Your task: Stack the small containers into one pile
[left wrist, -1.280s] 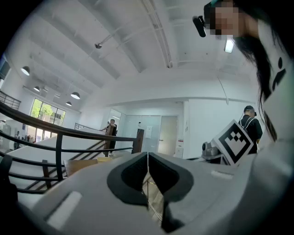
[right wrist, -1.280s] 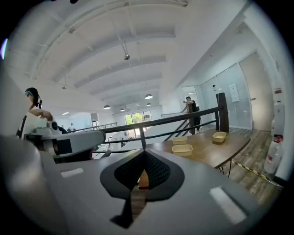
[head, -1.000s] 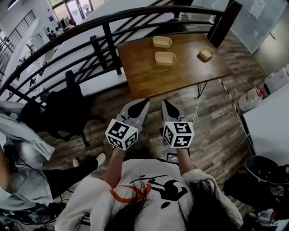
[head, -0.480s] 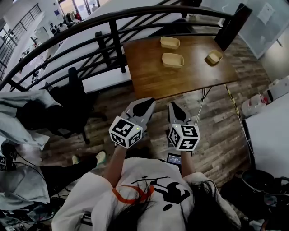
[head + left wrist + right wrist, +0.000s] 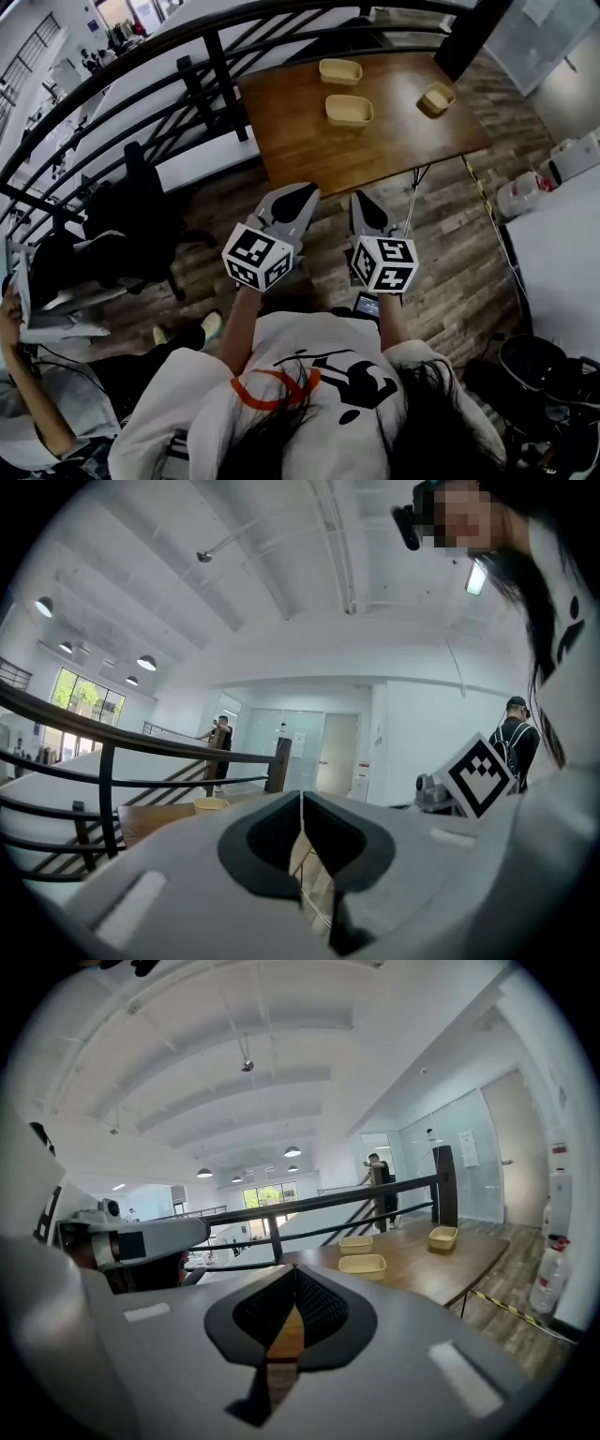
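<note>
1. Both grippers are keeping much the same place as a second ago, held low in front of the person's chest. Meanwhile the table (image 5: 309, 150) is sliding slightly toward the top of the head view, so the camera is tipping rather than the tools advancing.
2. Nearest, the left gripper (image 5: 302, 193) is pointing forward over the plank floor (image 5: 441, 244). In the left gripper view its jaws (image 5: 300, 795) are pressing together at the tips, with nothing between them.
3. Just beside it, the right gripper (image 5: 362, 198) is doing the same. Its own view shows the jaws (image 5: 293, 1270) meeting at the tips and carrying nothing, with only wood showing through the gap below.
4. Farther out, well apart from both tools, three empty tan containers are sitting separately on the table. The middle container (image 5: 349, 110) is lying nearest, the far container (image 5: 339, 71) is resting behind it toward the railing (image 5: 141, 66), and the corner container (image 5: 436, 97) is standing off to the right.
5. Judging by this, stacking is not yet starting and the approach is the step in hand.
6. Next, the person is probably needing to step up to the table, part one pair of jaws, and take a container by its rim to nest it into another.
</note>
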The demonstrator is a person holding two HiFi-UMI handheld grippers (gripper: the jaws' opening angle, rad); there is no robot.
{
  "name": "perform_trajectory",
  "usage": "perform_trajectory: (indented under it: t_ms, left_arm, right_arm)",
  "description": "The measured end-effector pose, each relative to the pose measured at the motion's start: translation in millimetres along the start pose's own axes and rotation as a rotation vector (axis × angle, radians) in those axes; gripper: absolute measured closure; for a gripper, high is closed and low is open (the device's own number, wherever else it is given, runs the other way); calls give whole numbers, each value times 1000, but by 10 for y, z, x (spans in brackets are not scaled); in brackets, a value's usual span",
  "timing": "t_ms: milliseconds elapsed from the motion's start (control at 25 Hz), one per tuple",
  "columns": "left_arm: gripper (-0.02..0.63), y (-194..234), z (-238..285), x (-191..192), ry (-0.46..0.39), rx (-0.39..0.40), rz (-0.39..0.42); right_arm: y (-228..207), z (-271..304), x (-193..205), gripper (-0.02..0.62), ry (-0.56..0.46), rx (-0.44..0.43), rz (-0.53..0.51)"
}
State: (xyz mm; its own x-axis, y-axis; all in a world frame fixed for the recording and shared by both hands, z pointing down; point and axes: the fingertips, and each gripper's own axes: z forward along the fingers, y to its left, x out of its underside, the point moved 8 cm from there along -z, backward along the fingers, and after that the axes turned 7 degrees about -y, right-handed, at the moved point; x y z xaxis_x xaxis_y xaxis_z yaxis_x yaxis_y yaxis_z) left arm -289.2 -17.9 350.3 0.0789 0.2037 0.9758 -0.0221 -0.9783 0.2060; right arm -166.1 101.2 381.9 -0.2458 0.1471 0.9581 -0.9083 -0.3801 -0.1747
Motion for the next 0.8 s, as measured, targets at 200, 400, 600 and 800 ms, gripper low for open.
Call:
perform_trajectory:
  t_ms: [200, 400, 600, 800]
  left_arm:
    - [606, 157, 344, 105, 4, 12, -37]
    - [606, 248, 744, 142, 21, 5, -57]
    - [606, 467, 1333, 293, 18, -22, -43]
    - [606, 515, 1828, 444, 0, -91, -51]
  right_arm:
    - [-324, 196, -30, 571, 22, 37, -7]
    - [-717, 392, -134, 571, 33, 46, 5]
    - [-1377, 858, -217, 566, 14, 41, 1]
    - [-2030, 1150, -296, 565, 24, 1, 0]
